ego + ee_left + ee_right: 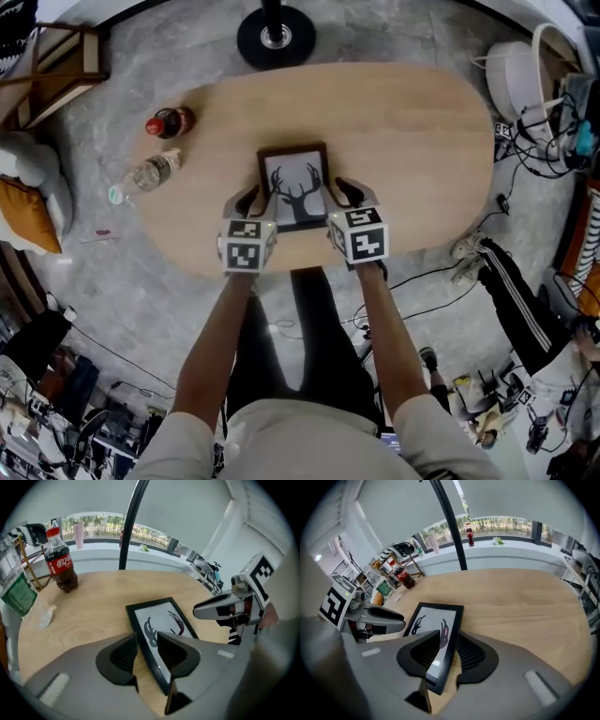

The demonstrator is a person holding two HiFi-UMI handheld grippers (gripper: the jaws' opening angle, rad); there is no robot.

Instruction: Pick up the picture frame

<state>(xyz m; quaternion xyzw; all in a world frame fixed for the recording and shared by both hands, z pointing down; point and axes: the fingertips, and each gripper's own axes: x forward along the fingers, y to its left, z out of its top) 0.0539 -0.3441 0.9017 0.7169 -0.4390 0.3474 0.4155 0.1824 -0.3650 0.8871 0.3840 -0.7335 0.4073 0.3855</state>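
Right hand-held gripper (449, 645) has its jaws wide apart, straddling the right edge of the picture frame (433, 617), pads not pressing on it. The frame lies flat on the desk (520, 604). To this gripper's left sits the left hand-held gripper (391, 619), and farther off that way stands a cola bottle (402, 577).

Head view looks steeply down; both gripper views closely share the picture frame (295, 185).

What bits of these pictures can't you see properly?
- Picture frame, head view: near corners hidden by the left gripper and right gripper.
- Its deer print, gripper views: lower part behind the jaws.
- Clear bottle, left gripper view: cut off by the left edge.
- Cola bottle, right gripper view: label too small to read.
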